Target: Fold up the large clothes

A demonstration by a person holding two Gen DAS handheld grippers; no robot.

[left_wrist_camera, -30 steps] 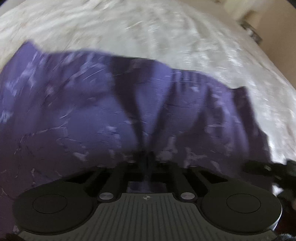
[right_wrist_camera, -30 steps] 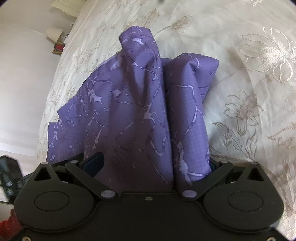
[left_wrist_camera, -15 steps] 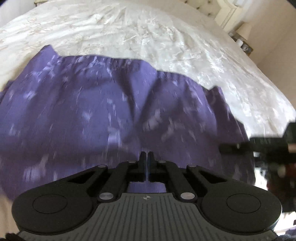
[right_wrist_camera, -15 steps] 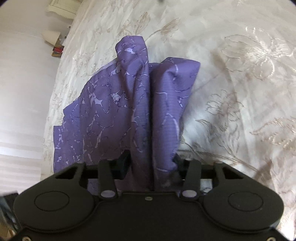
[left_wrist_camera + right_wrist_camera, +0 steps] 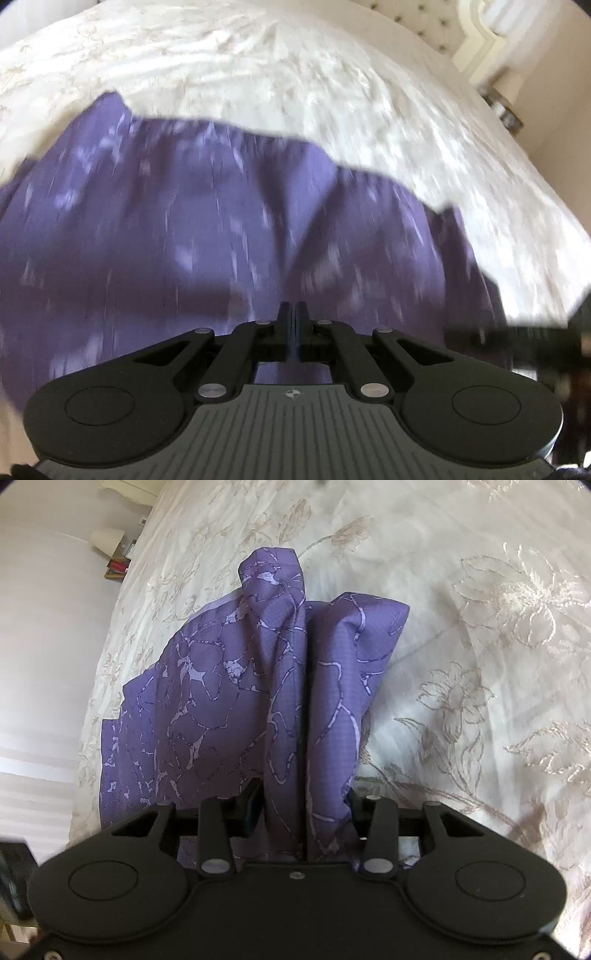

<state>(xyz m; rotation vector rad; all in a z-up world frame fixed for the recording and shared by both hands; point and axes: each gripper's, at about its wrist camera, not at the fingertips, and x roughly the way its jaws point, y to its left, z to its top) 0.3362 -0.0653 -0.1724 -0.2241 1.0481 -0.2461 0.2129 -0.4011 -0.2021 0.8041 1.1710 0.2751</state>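
Covering pretty much everything in both views is the bed, dressed in a cream bedspread (image 5: 480,635) with a shiny embroidered flower pattern, and a tufted headboard (image 5: 417,22) can be made out at the far end from the left wrist camera. Spread across that bedspread is the purple garment (image 5: 155,236), printed all over with a pale lilac crackle pattern; its far edge is laid out wide on the bed, while the near part is lifted toward both grippers. In the right wrist view the same cloth is seen bunched into two upright folds with a dark crease between them. Off to the side, a small lamp (image 5: 107,539) and some books (image 5: 118,566) on a bedside table are visible near the wall. The right gripper (image 5: 304,808) is clamped around that thick bunch, with its fingers partly spread and fabric pressed in from both sides. The left gripper (image 5: 292,314) is fully closed, and a thin edge of the garment appears to be pinched between its fingers, though the view is heavily motion-blurred so that can't be confirmed for sure.
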